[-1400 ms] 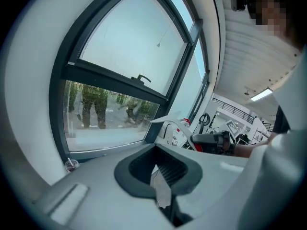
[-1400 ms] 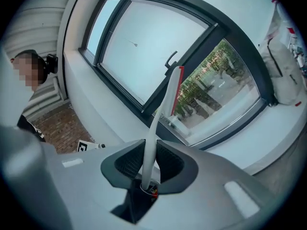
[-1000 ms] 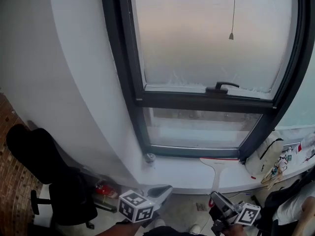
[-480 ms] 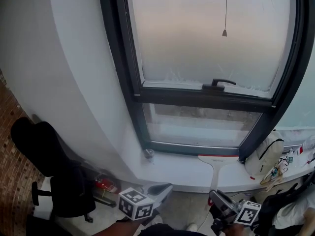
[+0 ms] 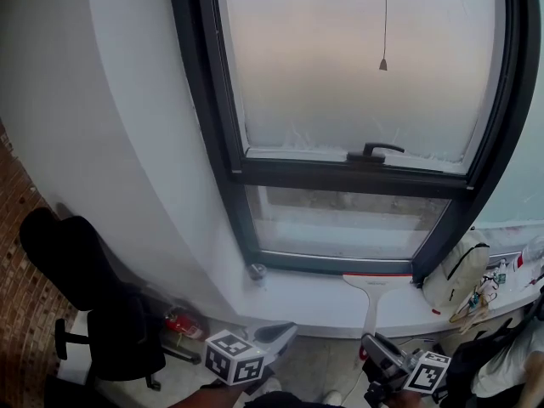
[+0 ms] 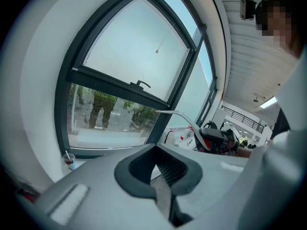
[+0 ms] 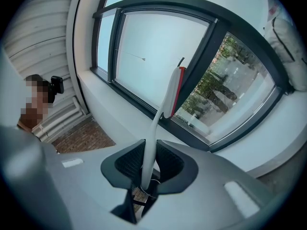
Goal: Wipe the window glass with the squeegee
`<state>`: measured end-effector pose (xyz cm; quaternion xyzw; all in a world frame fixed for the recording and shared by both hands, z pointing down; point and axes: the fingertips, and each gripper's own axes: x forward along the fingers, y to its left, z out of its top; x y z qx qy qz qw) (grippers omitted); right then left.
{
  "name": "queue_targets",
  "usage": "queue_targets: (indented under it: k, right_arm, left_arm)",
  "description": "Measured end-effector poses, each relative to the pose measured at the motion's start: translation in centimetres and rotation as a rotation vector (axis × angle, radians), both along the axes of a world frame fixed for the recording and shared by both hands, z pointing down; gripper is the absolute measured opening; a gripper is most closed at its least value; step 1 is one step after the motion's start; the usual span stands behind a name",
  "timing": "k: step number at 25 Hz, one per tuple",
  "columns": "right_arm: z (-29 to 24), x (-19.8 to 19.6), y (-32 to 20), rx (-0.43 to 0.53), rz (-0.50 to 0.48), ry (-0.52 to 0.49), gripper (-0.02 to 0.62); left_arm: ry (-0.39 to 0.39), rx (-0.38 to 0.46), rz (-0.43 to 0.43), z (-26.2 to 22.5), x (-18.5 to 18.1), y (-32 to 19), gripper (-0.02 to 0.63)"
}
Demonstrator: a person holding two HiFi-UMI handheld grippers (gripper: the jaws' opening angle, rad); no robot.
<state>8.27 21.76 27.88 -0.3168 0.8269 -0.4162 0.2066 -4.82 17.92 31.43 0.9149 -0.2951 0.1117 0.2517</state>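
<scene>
The squeegee [image 5: 374, 291] is white with a red-edged blade. Its blade is level with the lower edge of the bottom window pane [image 5: 344, 223], above the white sill [image 5: 297, 300]. My right gripper [image 5: 371, 348] is shut on the squeegee's handle [image 7: 152, 143], and the blade [image 7: 173, 92] rises ahead of the jaws toward the dark frame. My left gripper [image 5: 280, 337] hangs low in front of the sill, shut and empty. In the left gripper view the squeegee [image 6: 178, 116] shows at right.
A dark window handle [image 5: 371, 152] sits on the frame of the frosted upper pane, and a pull cord [image 5: 383, 24] hangs before it. A small cup [image 5: 257, 272] stands on the sill's left end. A white bag [image 5: 457, 269] lies at right. A black chair [image 5: 81, 291] stands at lower left.
The view has shifted slightly, and the squeegee and both grippers sit a little lower in the frame. Both grips are unchanged.
</scene>
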Motion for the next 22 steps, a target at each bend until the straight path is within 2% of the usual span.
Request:
queue_targets:
  k: [22]
  right_arm:
    - [0.25, -0.58, -0.25, 0.013, -0.002, -0.005, 0.097]
  left_arm:
    - [-0.002, -0.012, -0.007, 0.43, -0.10, 0.26, 0.001]
